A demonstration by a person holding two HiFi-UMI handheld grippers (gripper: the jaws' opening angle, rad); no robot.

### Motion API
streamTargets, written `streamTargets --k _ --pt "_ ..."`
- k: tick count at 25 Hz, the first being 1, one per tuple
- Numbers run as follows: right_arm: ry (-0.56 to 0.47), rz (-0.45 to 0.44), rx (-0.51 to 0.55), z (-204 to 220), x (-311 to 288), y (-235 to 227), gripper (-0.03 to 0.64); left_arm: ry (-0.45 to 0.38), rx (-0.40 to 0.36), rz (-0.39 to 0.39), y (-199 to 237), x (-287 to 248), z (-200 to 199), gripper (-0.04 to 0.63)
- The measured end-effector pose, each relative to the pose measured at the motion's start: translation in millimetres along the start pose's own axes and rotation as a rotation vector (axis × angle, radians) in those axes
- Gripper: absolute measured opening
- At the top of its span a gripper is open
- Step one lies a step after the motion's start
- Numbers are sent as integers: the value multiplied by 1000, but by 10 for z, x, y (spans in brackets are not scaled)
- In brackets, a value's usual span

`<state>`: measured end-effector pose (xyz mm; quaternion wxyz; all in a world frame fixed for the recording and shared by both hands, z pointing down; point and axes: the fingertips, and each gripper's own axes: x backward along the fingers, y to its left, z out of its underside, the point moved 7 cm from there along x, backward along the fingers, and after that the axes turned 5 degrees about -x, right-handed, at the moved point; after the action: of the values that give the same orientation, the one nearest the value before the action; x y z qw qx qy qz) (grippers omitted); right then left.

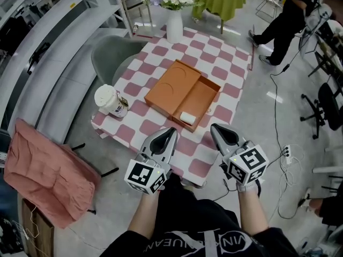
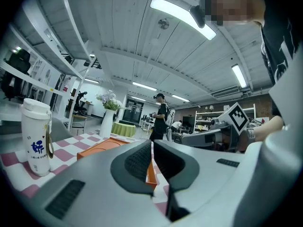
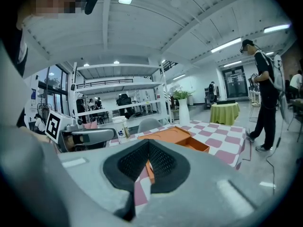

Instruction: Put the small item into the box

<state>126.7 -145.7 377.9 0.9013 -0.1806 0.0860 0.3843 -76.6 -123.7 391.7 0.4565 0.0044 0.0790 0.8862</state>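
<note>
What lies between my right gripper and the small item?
Only a strip of checked cloth and the box's near wall separate the right gripper from the item, as the head view shows.

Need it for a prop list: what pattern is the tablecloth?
The tablecloth has pink and white checks, clearest in the head view.
</note>
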Motion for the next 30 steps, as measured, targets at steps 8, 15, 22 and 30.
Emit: streamTargets --k 8,15,22,30 --pt "-51 1 13 -140 136 70 6 -28 -33 -5 -69 60 -170 20" --pt "-100 10 27 -264 225 125 6 -56 -58 -12 -100 114 -320 20" --pt "-141 19 39 -358 314 176 6 -83 -70 -13 -112 150 -433 20" --pt "-181 26 48 -467 404 226 6 -104 -83 -15 -130 198 -533 20"
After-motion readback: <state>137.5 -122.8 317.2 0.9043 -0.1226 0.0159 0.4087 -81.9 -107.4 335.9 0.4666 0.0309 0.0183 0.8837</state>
